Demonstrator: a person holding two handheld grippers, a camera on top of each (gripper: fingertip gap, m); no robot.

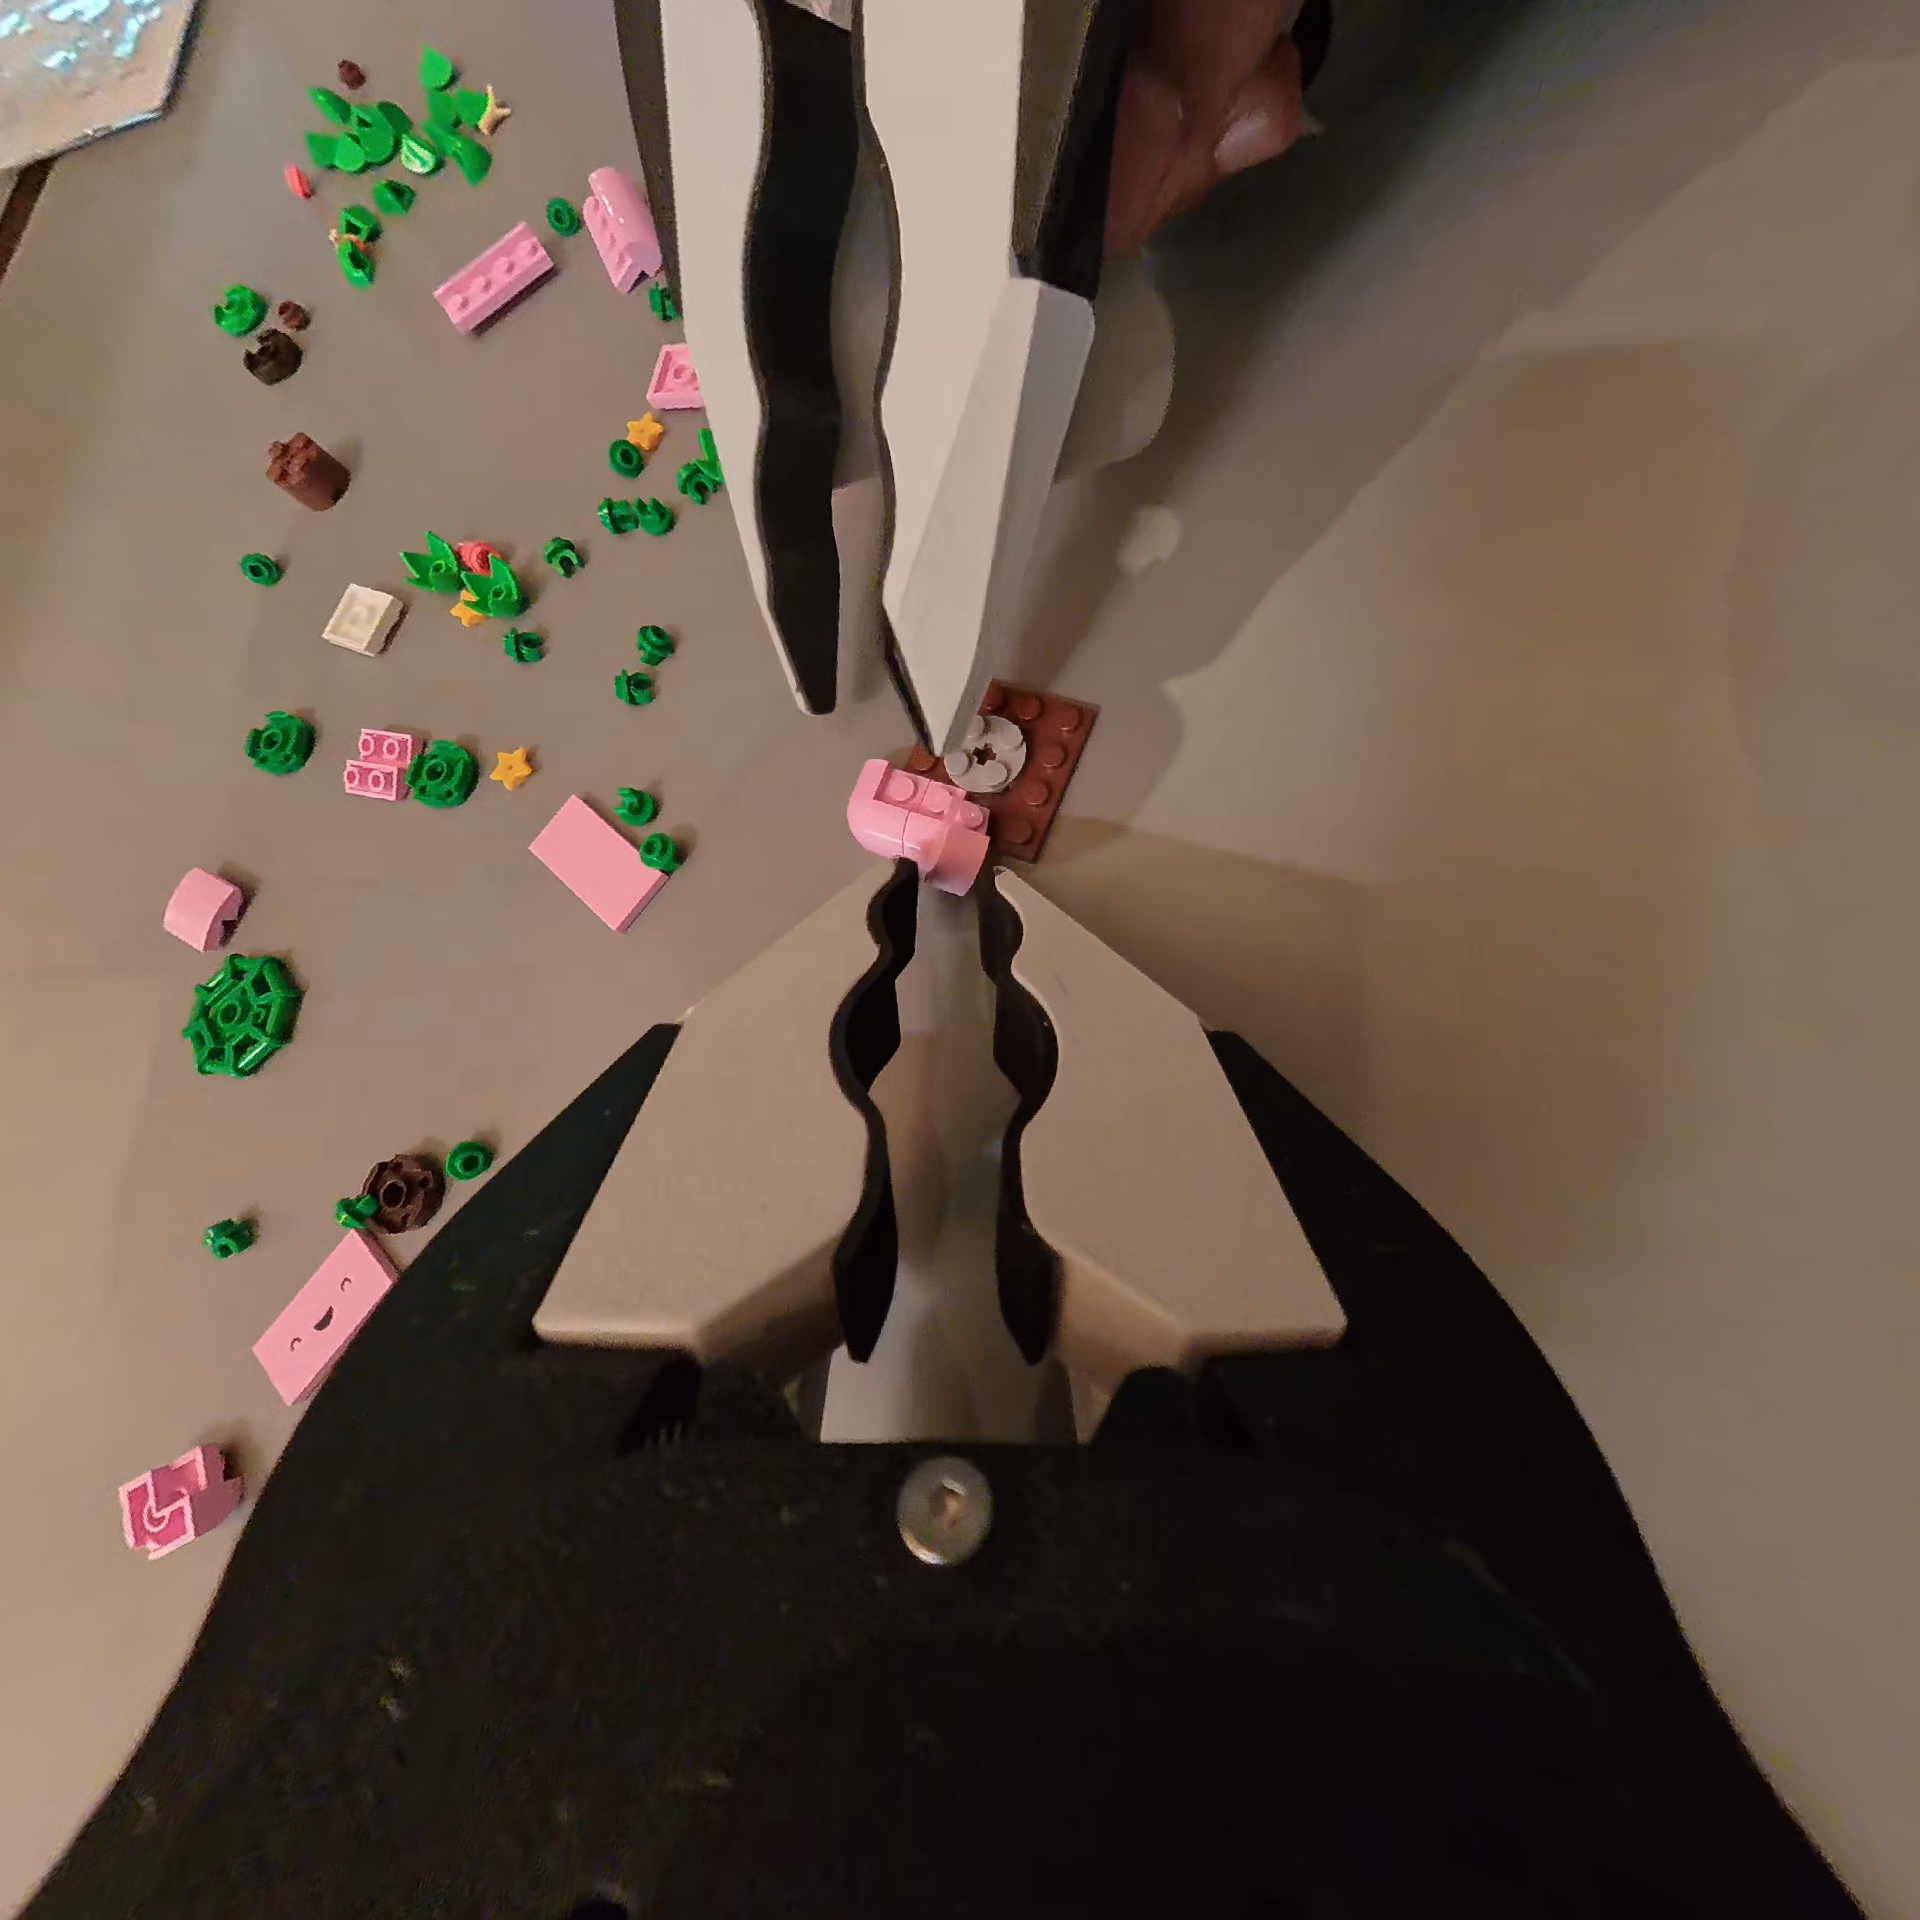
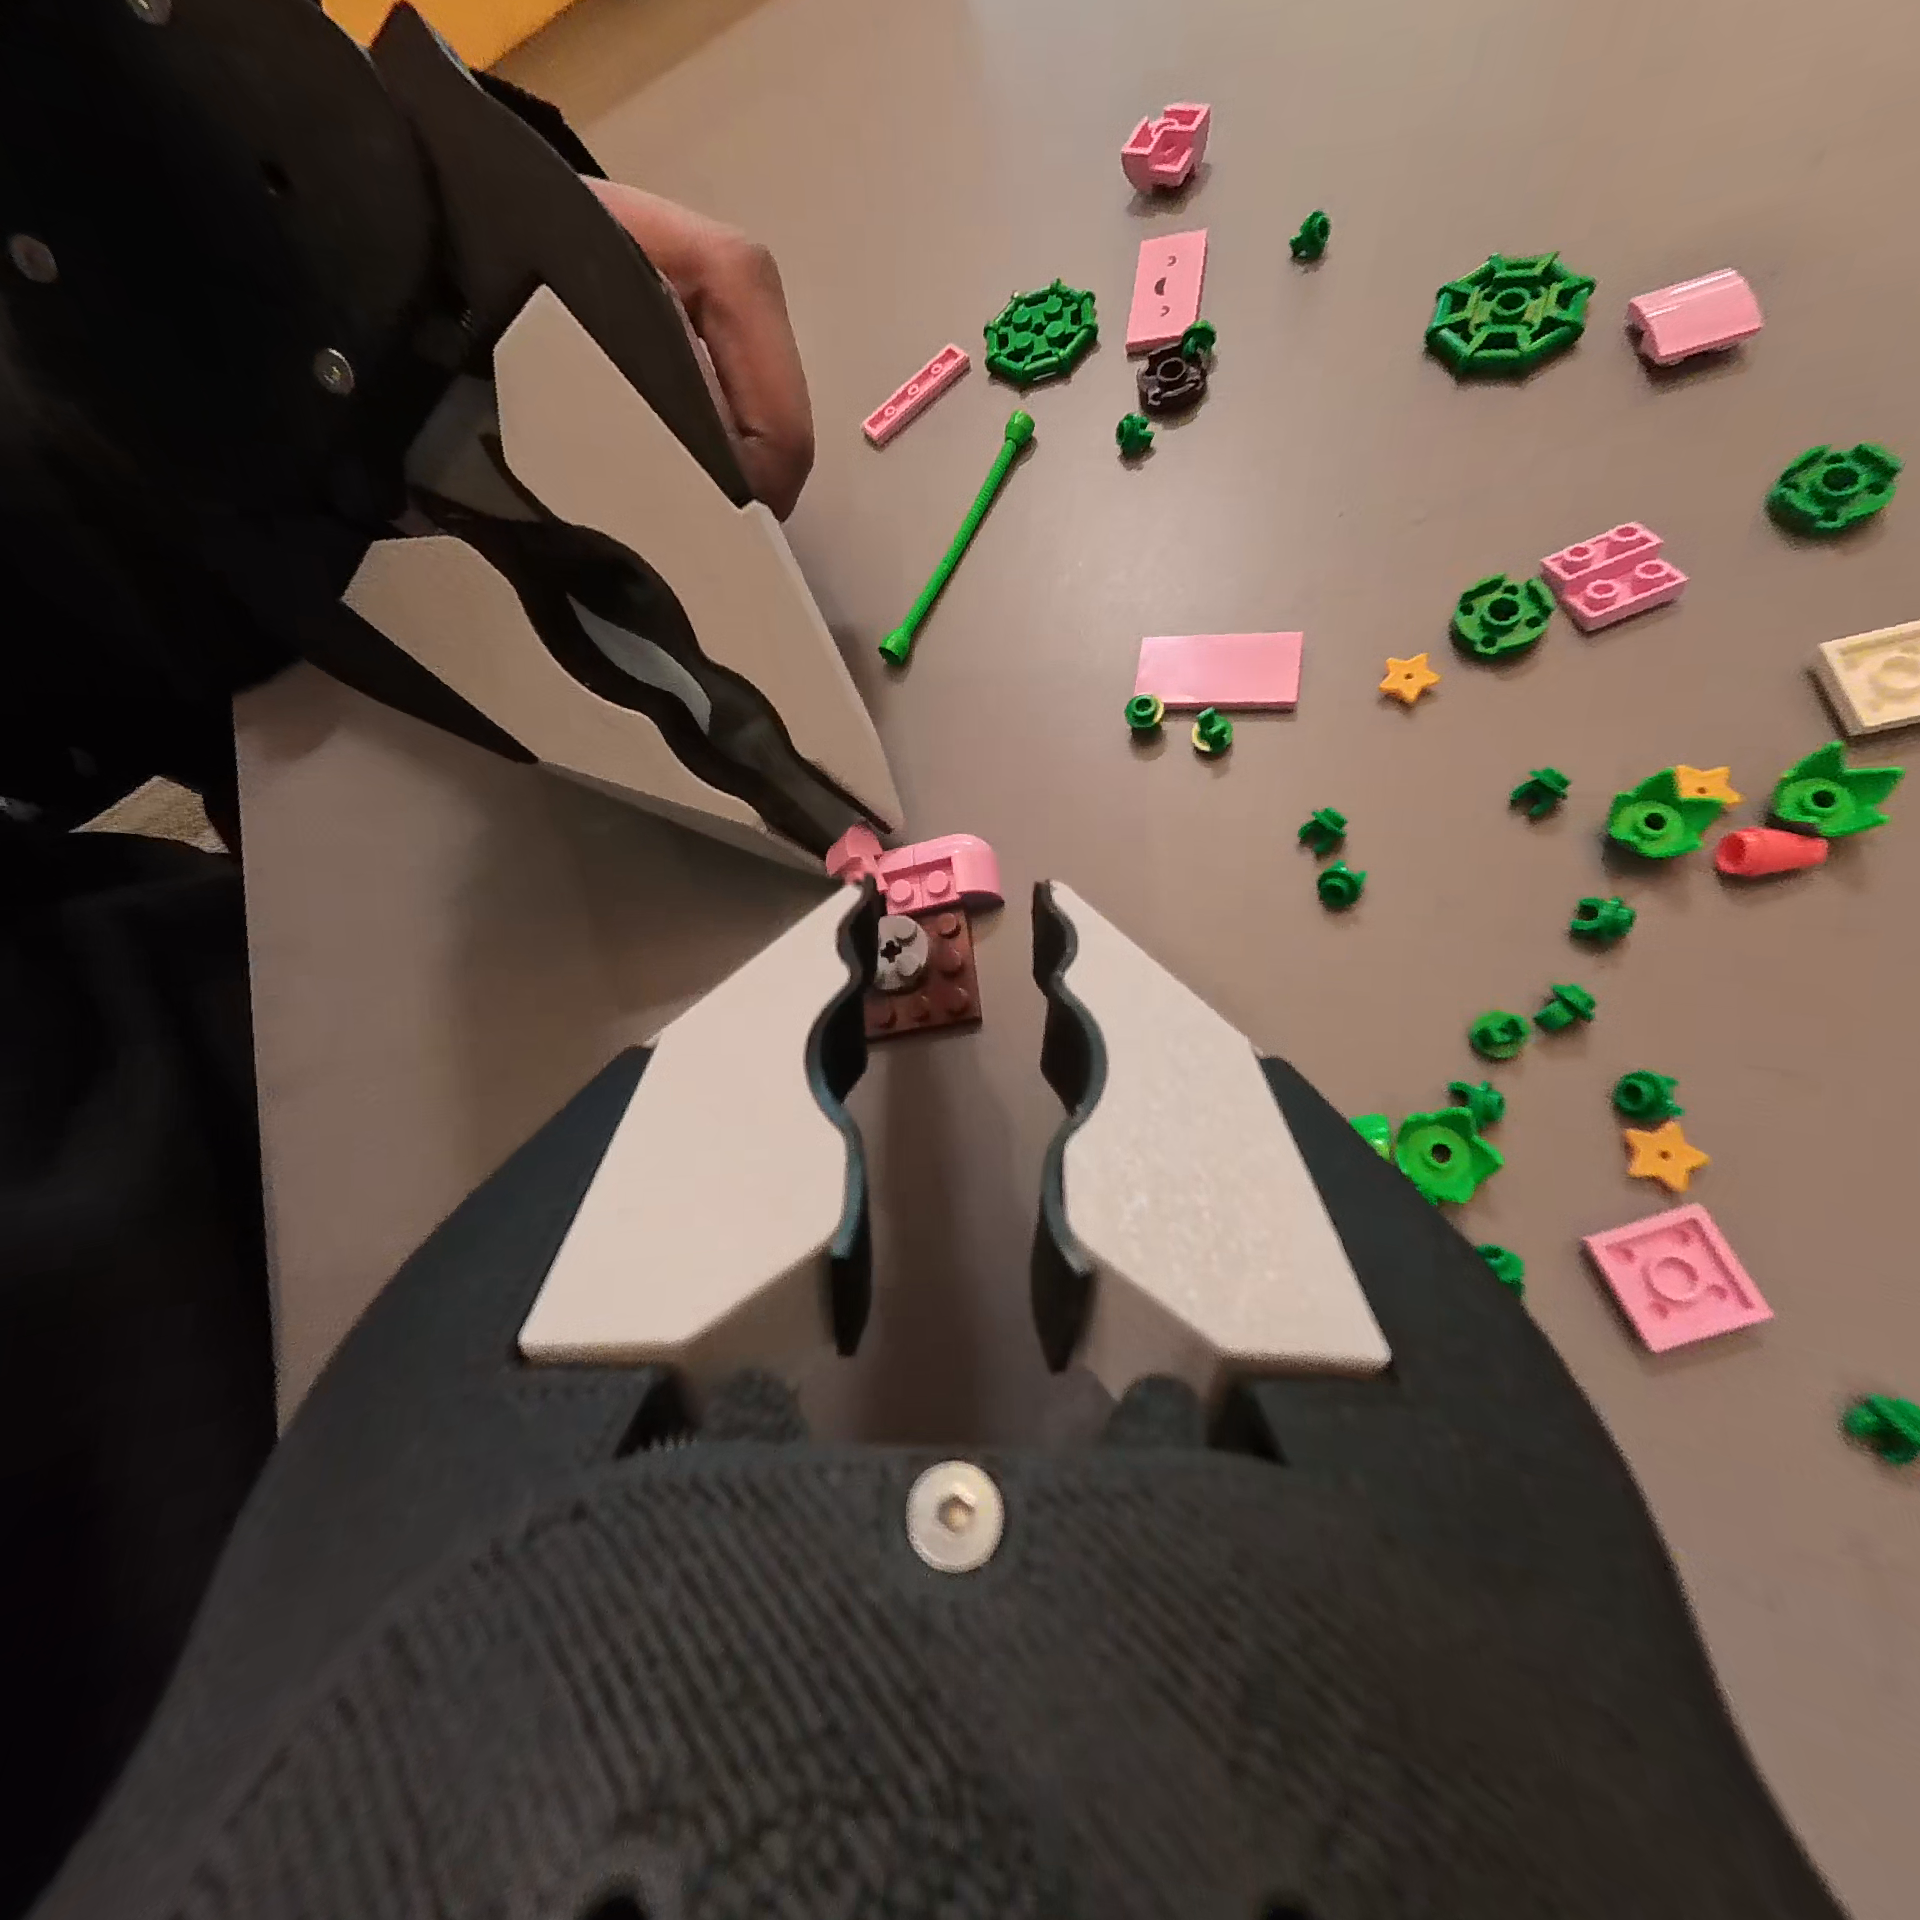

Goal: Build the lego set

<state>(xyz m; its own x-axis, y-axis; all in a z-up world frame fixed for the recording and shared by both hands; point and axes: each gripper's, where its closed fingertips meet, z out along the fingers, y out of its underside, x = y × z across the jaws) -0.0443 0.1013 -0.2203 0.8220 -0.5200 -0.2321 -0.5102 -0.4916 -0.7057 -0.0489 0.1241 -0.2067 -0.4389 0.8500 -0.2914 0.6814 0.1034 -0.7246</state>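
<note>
A small brown plate [image 1: 1049, 774] lies on the grey table with a grey round piece [image 1: 987, 753] on it and pink curved bricks [image 1: 904, 816] at its edge. My left gripper [image 1: 948, 881] is shut on the pink bricks at the plate's near edge. My right gripper [image 1: 883, 727] comes in from the far side, open, with one fingertip on the grey round piece. In the right wrist view my right gripper [image 2: 951, 899] straddles the brown plate [image 2: 935, 1003], its left finger against the grey round piece [image 2: 899, 951]. The left gripper [image 2: 868, 836] pinches the pink bricks [image 2: 940, 868].
Loose pieces lie scattered to one side: a pink flat tile [image 1: 597, 862], a green web disc [image 1: 241, 1013], a white tile [image 1: 362, 620], a green bar [image 2: 958, 535], a pink square plate [image 2: 1675, 1276], many small green studs and leaves. A hand [image 2: 727, 312] holds the left gripper. My two grippers' fingertips are within a few centimetres of each other. From the right gripper's tips to the pink flat tile [image 1: 597, 862] is close to 6 cm. The right camera catches it too, in the right wrist view [image 2: 1204, 668].
</note>
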